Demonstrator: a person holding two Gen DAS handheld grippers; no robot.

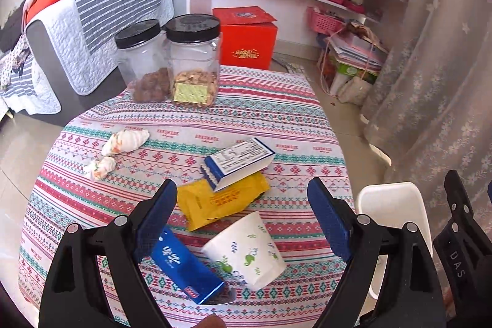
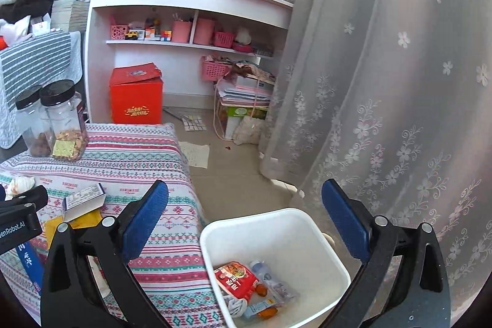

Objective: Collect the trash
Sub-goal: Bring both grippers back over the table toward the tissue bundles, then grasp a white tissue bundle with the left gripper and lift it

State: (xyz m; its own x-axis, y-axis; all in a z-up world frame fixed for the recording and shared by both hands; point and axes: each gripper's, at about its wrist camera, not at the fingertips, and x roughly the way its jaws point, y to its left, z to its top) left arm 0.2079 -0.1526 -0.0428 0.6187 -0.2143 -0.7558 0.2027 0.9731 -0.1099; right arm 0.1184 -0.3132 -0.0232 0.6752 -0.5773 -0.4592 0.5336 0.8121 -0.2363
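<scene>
While trash lies scattered on the patterned cloth (image 1: 276, 100), we note a paper cup (image 1: 246, 251) on its side, touching a yellow packet (image 1: 215, 202) under a blue-white box (image 1: 240, 159); a blue carton (image 1: 184, 266) just beside. Two wads (image 1: 126, 140) lie apart. Our left gripper (image 1: 243, 205) hangs spread, empty. Our right gripper (image 2: 246, 205) gapes empty over the white bin (image 2: 307, 235), wrappers (image 2: 236, 278) inside.

- Our left gripper (image 1: 242, 202) points steeply downward, its blue-padded jaws spread wide with nothing clamped between them.
- Our right gripper (image 2: 245, 203) tilts down more gently, jaws likewise wide apart and gripping nothing.
- The two grippers sit close, side by side.
</scene>
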